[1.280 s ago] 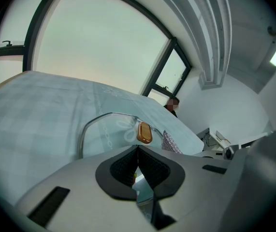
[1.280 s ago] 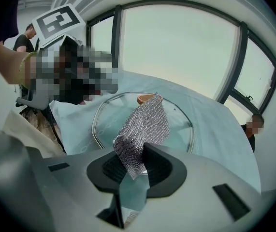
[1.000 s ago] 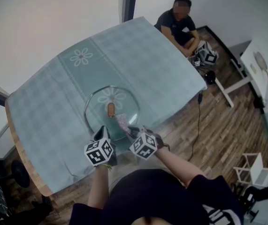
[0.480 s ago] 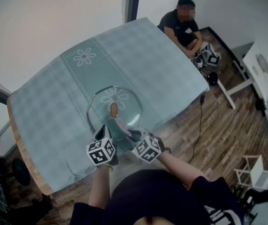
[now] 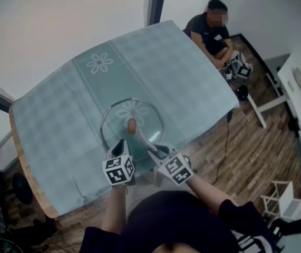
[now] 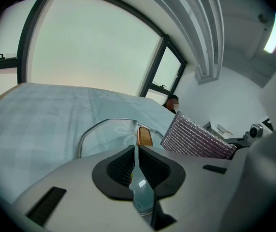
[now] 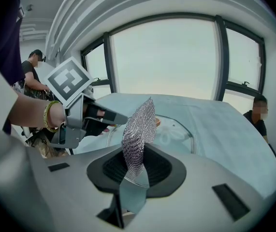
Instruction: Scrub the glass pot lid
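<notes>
The glass lid (image 5: 119,116) lies flat on the surface (image 5: 60,115), which has a green cloth on it. The lid is just in front of both hands, and its brown knob (image 5: 132,125) sits in the middle. The right gripper (image 7: 137,166) has its jaws closed on a silver scrub pad (image 7: 138,129). The pad sticks out long and straight from the jaws, and its far end points at the knob. It looks like the pad is a little above the glass and not rubbing it, so the right hand would need to go down and forward to scrub. The left gripper (image 6: 136,166) is at the near edge of the lid. Its jaws are shut tight. They may be pinching the rim to keep the lid from sliding, but I cannot tell for sure.
</notes>
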Demonstrator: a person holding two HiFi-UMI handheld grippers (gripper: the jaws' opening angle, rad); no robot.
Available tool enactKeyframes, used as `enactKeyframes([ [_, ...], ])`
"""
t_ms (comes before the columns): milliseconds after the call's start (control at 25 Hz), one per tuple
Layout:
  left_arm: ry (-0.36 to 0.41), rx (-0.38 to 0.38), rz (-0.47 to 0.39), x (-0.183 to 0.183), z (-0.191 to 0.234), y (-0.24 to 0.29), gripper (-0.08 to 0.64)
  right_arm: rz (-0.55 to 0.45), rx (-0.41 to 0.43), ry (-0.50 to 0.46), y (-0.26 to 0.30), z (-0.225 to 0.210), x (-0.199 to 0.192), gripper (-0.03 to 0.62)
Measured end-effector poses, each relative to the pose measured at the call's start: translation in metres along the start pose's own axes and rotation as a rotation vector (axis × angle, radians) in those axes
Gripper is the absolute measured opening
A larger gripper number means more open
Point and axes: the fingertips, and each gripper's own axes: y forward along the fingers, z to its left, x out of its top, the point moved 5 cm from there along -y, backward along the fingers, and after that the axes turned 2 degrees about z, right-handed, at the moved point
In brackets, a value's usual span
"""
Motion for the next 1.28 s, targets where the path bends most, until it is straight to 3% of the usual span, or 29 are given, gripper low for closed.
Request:
enactKeyframes([
  [120, 0.019, -0.022, -0.004, 0.007, -0.006, 0.006, 0.025, -0.022, -0.032, 0.031, -0.002, -0.017, 0.006, 0.081],
  [320, 0.131, -0.019, 0.030, 0.016, -0.018, 0.023, 0.200, -0.051, -0.080, 0.076, -0.006, -0.043, 0.012, 0.081],
  [520, 0.246, 0.057, 0.095, 0.019, -0.025, 0.051, 0.261, -0.053, -0.107, 0.109, -0.004, -0.061, 0.012, 0.081],
  [880, 0.300, 0.146, 0.181, 0.014, -0.026, 0.092, 0.264, -0.042, -0.092, 0.128, -0.005, -0.084, 0.007, 0.081],
  [1000, 0.317, 0.181, 0.161, 0.014, -0.024, 0.097, 0.239, -0.036, -0.084, 0.134, -0.003, -0.090, 0.004, 0.081],
  [1160, 0.265, 0.216, 0.119, 0.019, -0.023, 0.100, 0.178, -0.034, -0.078, 0.134, -0.002, -0.096, 0.004, 0.081],
  [1280, 0.257, 0.219, 0.106, 0.020, -0.023, 0.102, 0.170, -0.038, -0.083, 0.130, -0.002, -0.101, 0.005, 0.081],
])
